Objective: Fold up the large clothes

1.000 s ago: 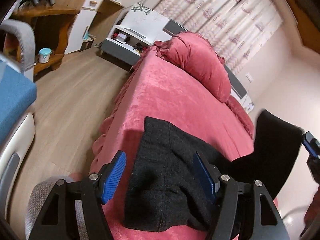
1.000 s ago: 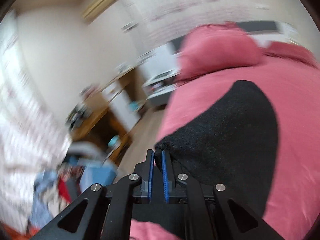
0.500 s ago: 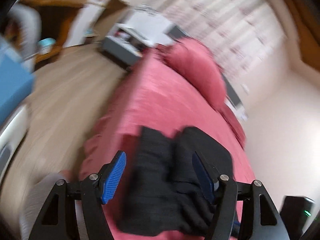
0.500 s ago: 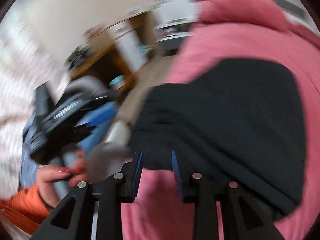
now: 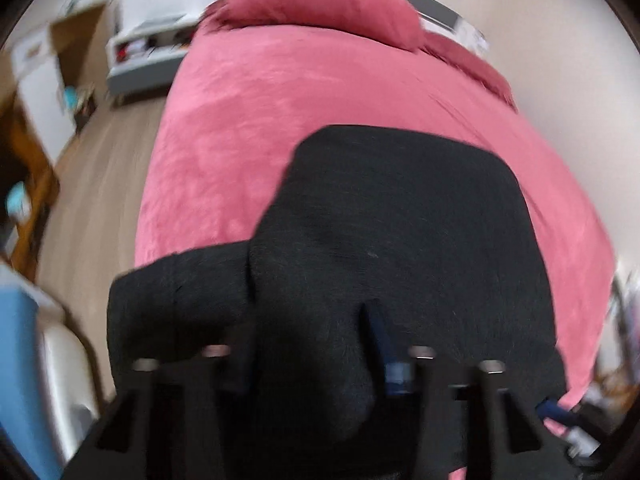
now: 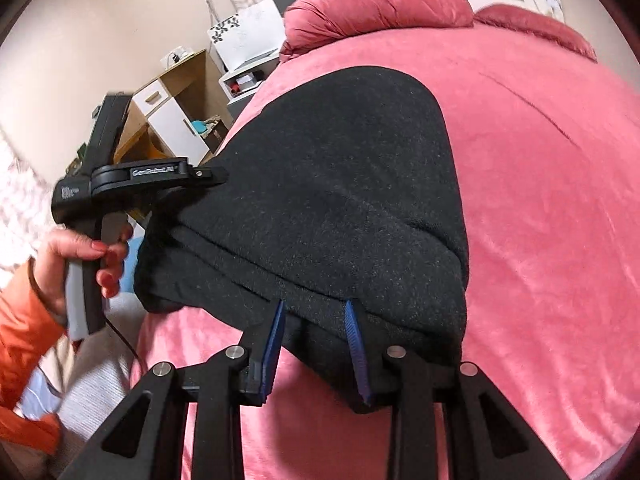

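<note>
Could pull the black garment (image 5: 400, 220) out of shape from here: lies folded in layers near the foot corner of the pink bed (image 5: 240, 120), with its left end already hanging past the edge of the bed. Would slide toward the floor if tugged further that way, since the plush cover gives little hold. Might also open the stacked layers again, should one side be lifted while the other stays loose (only one side looks pinched at the moment). Could end up with a crooked fold too, as the near hem sits unevenly and bulges in the middle.

On the left tongs (image 5: 308, 340): just been closing, now narrowed to a partial gap with a thick bunch of black cloth filling it; appears clamped on that bunch, though blurred in the left wrist view. From the right wrist view, seen at the garment's left end, tip against the cloth, gripped by a hand (image 6: 76, 256) with an orange sleeve.

On the right tongs (image 6: 314, 320): just been opening, now partly apart, straddling the garment's near edge. Pads on either side of the hem, cloth lying slack between them, not squeezed. Holding nothing, merely touching or nearly touching the fabric.
</note>
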The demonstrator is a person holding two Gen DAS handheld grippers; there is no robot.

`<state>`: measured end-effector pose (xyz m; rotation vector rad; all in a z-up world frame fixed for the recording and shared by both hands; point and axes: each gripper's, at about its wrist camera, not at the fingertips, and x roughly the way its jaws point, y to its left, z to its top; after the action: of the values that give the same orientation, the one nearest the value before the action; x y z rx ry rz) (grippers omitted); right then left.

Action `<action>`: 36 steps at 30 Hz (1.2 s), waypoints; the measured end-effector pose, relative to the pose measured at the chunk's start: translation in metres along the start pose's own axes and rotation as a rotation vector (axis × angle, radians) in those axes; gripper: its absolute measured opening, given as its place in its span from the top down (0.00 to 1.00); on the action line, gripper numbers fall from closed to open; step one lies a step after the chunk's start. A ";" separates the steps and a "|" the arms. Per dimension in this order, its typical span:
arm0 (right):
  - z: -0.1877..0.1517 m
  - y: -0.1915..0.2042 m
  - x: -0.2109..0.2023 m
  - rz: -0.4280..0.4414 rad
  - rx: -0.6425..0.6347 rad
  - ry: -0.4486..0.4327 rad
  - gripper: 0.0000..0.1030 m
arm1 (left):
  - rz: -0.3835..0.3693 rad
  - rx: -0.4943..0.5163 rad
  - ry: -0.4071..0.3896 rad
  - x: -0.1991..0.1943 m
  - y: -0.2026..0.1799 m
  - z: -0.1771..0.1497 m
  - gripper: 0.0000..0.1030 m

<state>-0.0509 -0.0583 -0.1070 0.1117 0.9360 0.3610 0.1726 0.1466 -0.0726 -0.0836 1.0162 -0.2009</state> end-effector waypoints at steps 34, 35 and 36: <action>0.020 -0.050 -0.026 -0.126 0.245 -0.039 0.65 | 0.039 -0.251 -0.339 -0.126 0.038 -0.091 0.51; 0.015 -0.053 -0.025 -0.118 0.278 -0.020 0.65 | 0.004 -0.213 -0.333 -0.124 0.025 -0.089 0.51; 0.011 -0.055 -0.024 -0.113 0.295 -0.011 0.65 | -0.037 -0.174 -0.318 -0.118 0.010 -0.086 0.49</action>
<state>-0.0406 -0.1174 -0.0961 0.3290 0.9755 0.1152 0.0402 0.1831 -0.0211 -0.2837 0.7134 -0.1276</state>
